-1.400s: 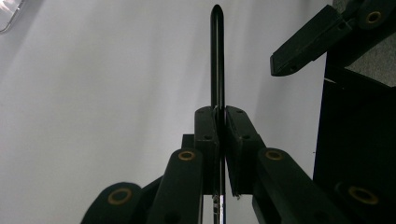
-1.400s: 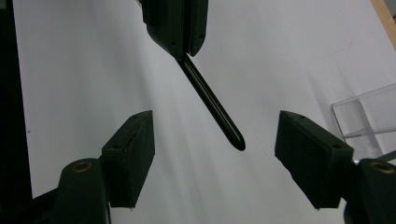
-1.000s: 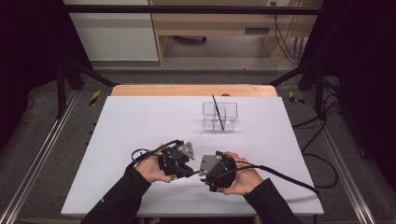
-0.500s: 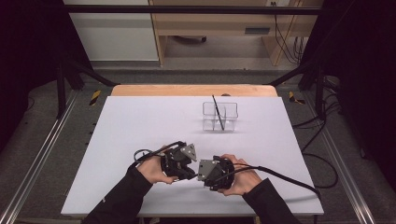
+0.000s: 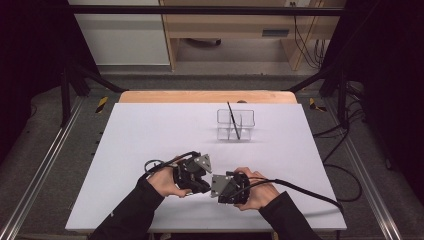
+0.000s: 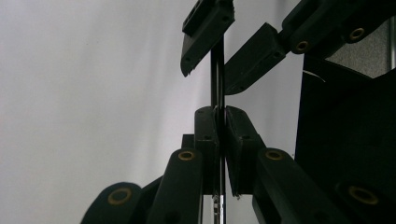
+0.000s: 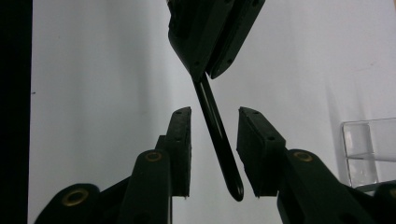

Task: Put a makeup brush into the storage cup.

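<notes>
Our left tool (image 6: 218, 122) clamped on a thin black utensil handle (image 7: 217, 135), long axis running toward our right tool (image 7: 214, 154), jaws wide around its rounded end, other end hidden

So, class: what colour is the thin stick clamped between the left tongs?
Black; the thin stick shows best in the right gripper view, against the white table.
</notes>
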